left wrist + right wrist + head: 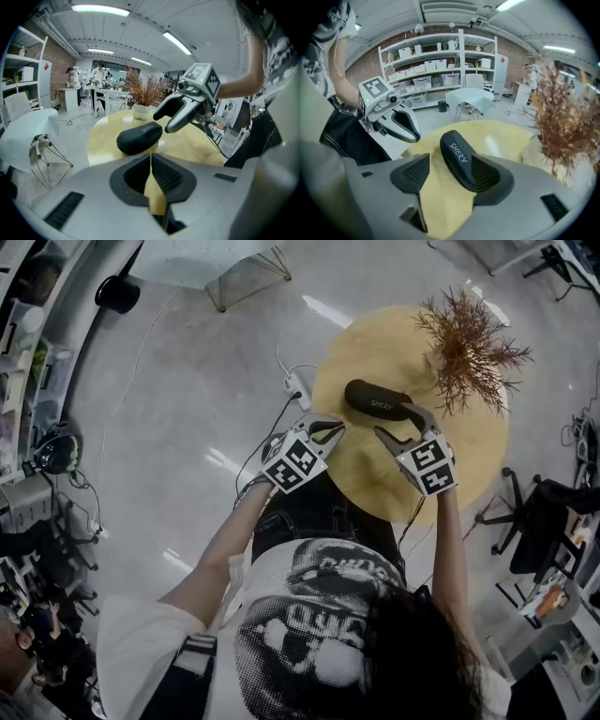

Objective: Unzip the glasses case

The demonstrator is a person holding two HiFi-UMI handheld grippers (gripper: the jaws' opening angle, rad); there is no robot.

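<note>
**Right jaws wide around the case end, left jaws closed beside it**

We see the black, oblong hard-shell glasses case (378,401) with white "SHERY" lettering lying flat on the round, pale yellow wooden table (375,343). It sits toward the near side of the table, with its lettered side facing up. Behind it, toward the table's far edge, stands a bunch of dried reddish-brown branches (469,343) in a small white pot (140,111).

The right gripper (451,161) points down at the case with its jaws spread wide. The near end of the case lies between the two ribbed pads. It sits close against the right-hand pad, while bare tabletop shows between the case and the other pad, so nothing is clamped.

The left gripper (151,157) hovers at the near left edge of the table, just beside the case and clear of it. Its jaws are pressed together with nothing between them, only the yellow tabletop showing past the tips.

The two grippers face each other across the case's near end, near one another but apart. In none of the views can we make out the zip on the case.
</note>
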